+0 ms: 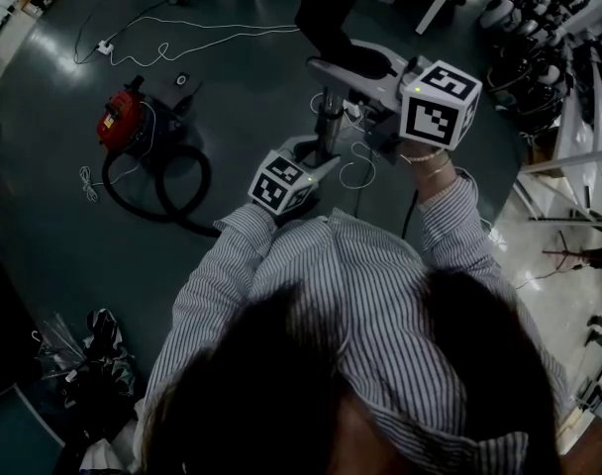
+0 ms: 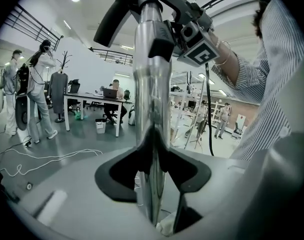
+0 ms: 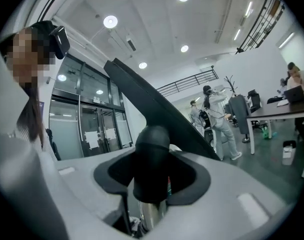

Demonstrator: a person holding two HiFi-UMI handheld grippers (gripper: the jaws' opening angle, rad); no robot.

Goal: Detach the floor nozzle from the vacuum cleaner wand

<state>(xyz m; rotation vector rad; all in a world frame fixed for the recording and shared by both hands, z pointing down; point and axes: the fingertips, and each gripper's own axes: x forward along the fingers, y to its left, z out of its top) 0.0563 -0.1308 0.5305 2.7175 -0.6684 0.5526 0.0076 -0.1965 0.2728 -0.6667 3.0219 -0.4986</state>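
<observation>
The chrome wand [image 2: 151, 84] stands upright in front of me, and my left gripper [image 2: 152, 171] is shut on it. In the head view the left gripper [image 1: 324, 154] holds the wand [image 1: 330, 117] low down. The black floor nozzle [image 1: 333, 20] sits on the wand's upper end. My right gripper [image 3: 152, 176] is shut on the nozzle's rounded black neck [image 3: 152, 149], with the nozzle's flat body [image 3: 157, 111] slanting above it. In the head view the right gripper [image 1: 336, 67] reaches in from the right, above the left one.
A red vacuum cleaner body [image 1: 121, 119] with a looped black hose [image 1: 172, 194] lies on the dark floor at the left. White cables [image 1: 162, 43] trail across the floor. Racks with gear [image 1: 539, 38] stand at the right. People and desks [image 2: 92, 101] are farther off.
</observation>
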